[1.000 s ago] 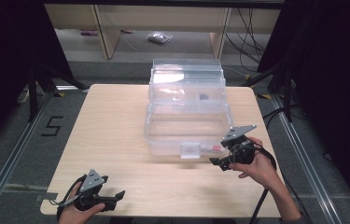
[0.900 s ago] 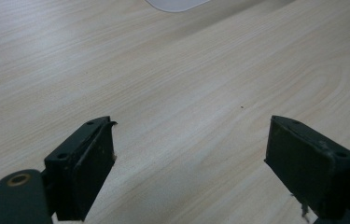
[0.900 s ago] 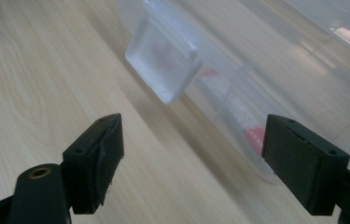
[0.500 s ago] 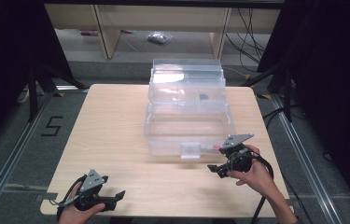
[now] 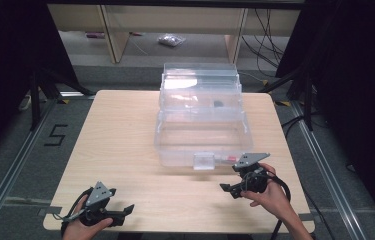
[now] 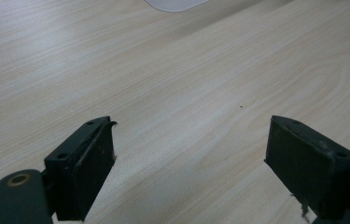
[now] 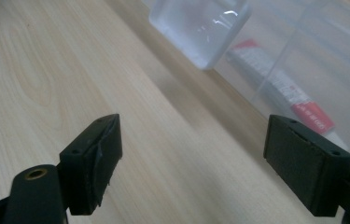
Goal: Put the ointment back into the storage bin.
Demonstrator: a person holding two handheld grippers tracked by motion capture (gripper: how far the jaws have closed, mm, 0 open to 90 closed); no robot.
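A clear plastic storage box (image 5: 202, 125) stands mid-table with its lid tipped back. On its front wall is a clear latch (image 5: 204, 161), also seen in the right gripper view (image 7: 198, 28). A white tube with a red label (image 7: 284, 86) lies inside against the front wall (image 5: 225, 158). A small dark item (image 5: 218, 104) rests in the rear part. My right gripper (image 5: 227, 189) hovers just off the box's front right corner, open and holding nothing (image 7: 210, 158). My left gripper (image 5: 125, 210) rests near the table's front left edge, open over bare wood (image 6: 191, 158).
The light wooden table (image 5: 125, 140) has free room left of the box and along its front. Behind it are wooden shelf legs and a small bag on the floor (image 5: 171, 40). Cables trail at the right.
My right gripper has drawn back from the box front toward the table's near edge. The left gripper has stayed put.
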